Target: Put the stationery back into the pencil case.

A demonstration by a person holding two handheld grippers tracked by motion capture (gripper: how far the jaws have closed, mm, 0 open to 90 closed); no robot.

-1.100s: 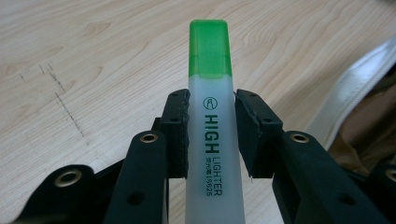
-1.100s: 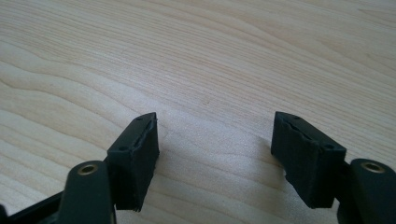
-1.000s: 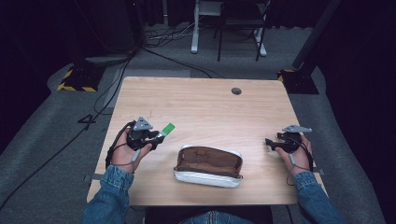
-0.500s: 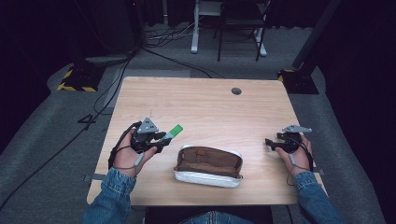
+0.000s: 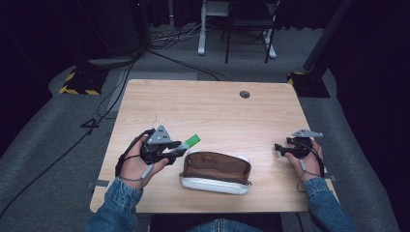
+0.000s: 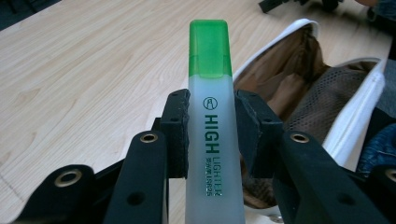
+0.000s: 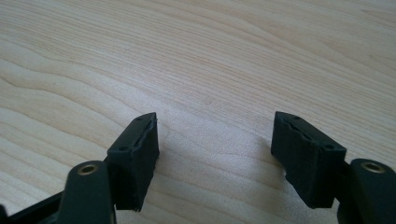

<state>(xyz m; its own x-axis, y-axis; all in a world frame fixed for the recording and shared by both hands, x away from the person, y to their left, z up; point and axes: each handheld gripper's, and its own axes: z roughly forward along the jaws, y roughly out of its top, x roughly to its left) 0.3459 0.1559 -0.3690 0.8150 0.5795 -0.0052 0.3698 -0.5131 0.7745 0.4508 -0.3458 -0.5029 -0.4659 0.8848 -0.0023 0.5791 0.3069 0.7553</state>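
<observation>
Left fingers (image 6: 177, 135) tight on green highlighter (image 6: 211, 93); right fingers (image 7: 135, 158) wide, empty.

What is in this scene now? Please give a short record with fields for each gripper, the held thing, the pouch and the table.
left gripper: shut on the green highlighter
green highlighter: capped, cap pointing toward the pouch, off the table
right gripper: open, nothing between the jaws, low over bare wood
pouch: white outside, brown lining, unzipped and open, lying near the front edge between the hands
table: light wood, with a round hole near the far edge
</observation>
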